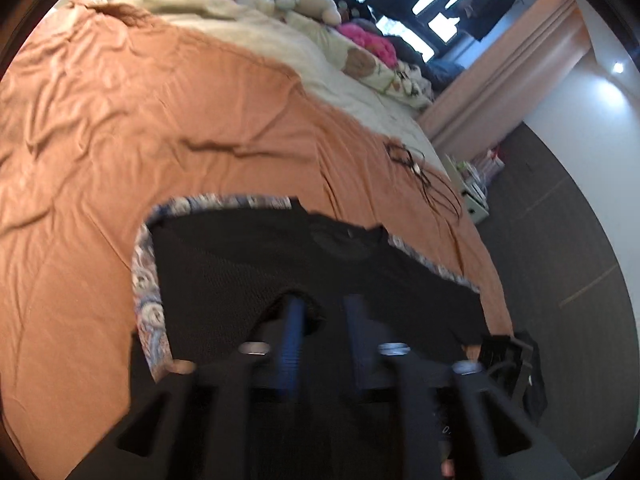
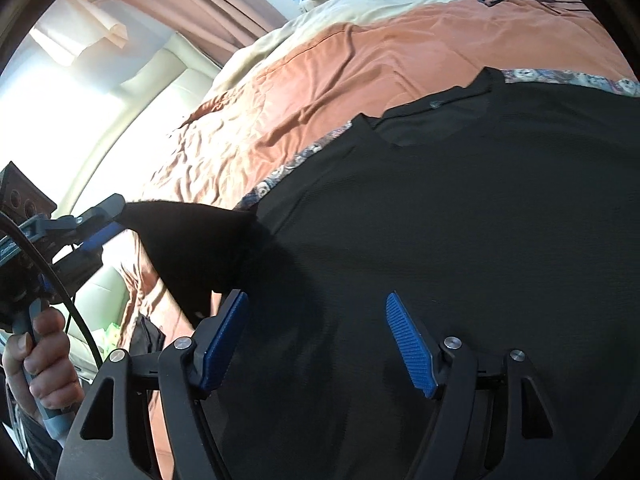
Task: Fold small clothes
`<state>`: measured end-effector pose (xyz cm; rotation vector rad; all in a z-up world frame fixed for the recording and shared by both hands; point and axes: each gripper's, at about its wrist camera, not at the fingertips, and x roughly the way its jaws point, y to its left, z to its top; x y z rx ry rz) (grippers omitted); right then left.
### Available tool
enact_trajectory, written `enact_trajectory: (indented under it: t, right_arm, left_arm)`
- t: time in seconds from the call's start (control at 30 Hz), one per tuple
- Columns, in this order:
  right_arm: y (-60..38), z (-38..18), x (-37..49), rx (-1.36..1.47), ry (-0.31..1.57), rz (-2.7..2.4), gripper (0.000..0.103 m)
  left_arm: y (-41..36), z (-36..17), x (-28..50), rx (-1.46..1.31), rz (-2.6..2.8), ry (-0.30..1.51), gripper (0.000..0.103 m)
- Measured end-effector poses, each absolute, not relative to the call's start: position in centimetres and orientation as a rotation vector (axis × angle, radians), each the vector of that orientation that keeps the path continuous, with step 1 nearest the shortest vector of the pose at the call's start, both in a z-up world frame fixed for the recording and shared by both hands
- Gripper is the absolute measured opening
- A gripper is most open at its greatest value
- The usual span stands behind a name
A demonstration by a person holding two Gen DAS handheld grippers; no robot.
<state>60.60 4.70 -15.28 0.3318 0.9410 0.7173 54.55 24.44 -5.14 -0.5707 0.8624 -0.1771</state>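
Observation:
A black T-shirt (image 2: 460, 200) lies spread on a patterned cloth (image 2: 280, 172) on the orange bedspread. It also shows in the left wrist view (image 1: 280, 256). My left gripper (image 1: 324, 300) is shut on the shirt's sleeve; in the right wrist view the left gripper (image 2: 110, 216) holds that sleeve (image 2: 188, 240) lifted off the bed at the left. My right gripper (image 2: 316, 300) is open just above the shirt's body, with blue pads (image 2: 412, 344) apart and nothing between them.
The orange bedspread (image 1: 120, 140) covers a bed with a cream duvet (image 1: 280, 40), soft toys and pillows at the far end. A black cable with a tag (image 1: 424, 172) lies on the bed. The bed edge and dark floor (image 1: 560, 220) are on the right.

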Motion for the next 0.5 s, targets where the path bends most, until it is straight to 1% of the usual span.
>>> enact_trajectory:
  t: [0.03, 0.1, 0.23, 0.5]
  right_arm:
    - [4.7, -15.2, 60.7, 0.328, 0.937, 0.714, 0.070]
    - [3.7, -14.6, 60.2, 0.319, 0.932, 0.712, 0.071]
    - [3.6, -14.3, 59.5, 0.289, 0.921, 0.711, 0.075]
    - [3.7, -15.4, 59.3, 0.231, 0.943, 0.751, 0.075]
  left_arm:
    - [24.5, -5.0, 54.3, -0.562, -0.167, 0.855, 0.064]
    - [25.1, -4.8, 53.7, -0.547, -0.141, 0.827, 0.071]
    - [27.1, -5.8, 52.9, -0.582, -0.060, 0.836, 0.072]
    - [30.0, -12.2, 51.7, -0.639, 0.088, 0.936, 0.071]
